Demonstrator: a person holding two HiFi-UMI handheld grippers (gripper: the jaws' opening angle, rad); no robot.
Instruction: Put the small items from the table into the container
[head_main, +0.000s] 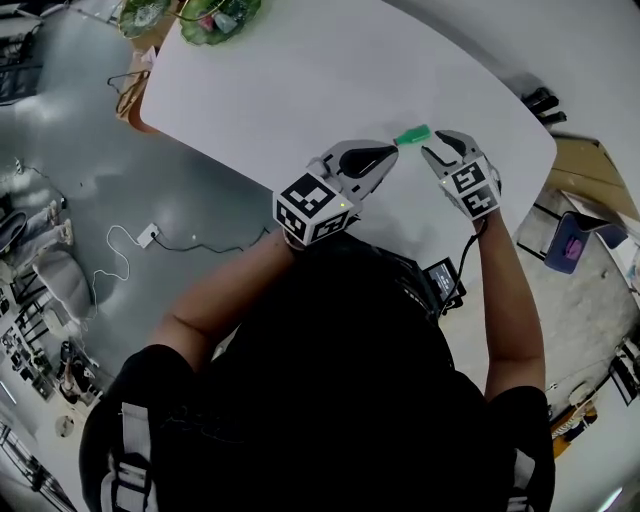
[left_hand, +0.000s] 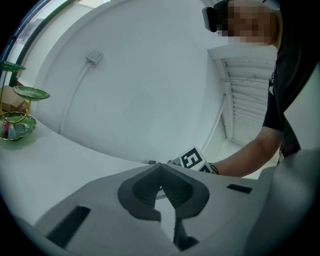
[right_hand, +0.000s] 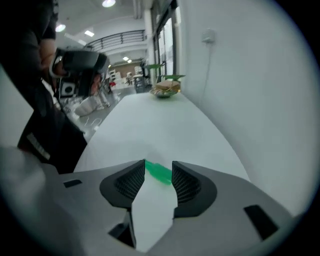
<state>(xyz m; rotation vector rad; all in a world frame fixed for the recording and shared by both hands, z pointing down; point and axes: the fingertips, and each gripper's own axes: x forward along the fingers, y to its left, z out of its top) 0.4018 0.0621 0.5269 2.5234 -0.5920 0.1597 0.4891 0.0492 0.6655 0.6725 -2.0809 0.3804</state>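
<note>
A small green item (head_main: 412, 134) lies on the white table (head_main: 300, 90) near its front edge. My right gripper (head_main: 432, 146) stands open just right of it. In the right gripper view the green item (right_hand: 160, 172) lies on the table between the tips of the right gripper (right_hand: 158, 178), and the pads do not press on it. My left gripper (head_main: 391, 157) is shut and empty, close on the item's left; its tips (left_hand: 160, 166) meet. The container, a green tiered glass dish (head_main: 212, 16), stands at the table's far corner, also seen as the dish (left_hand: 17, 127) and the dish (right_hand: 167, 88).
The table's front edge runs right under both grippers. Cables and a white socket (head_main: 147, 236) lie on the grey floor at left. A black adapter (head_main: 440, 272) hangs below the table edge. Cardboard (head_main: 580, 165) and clutter sit at right.
</note>
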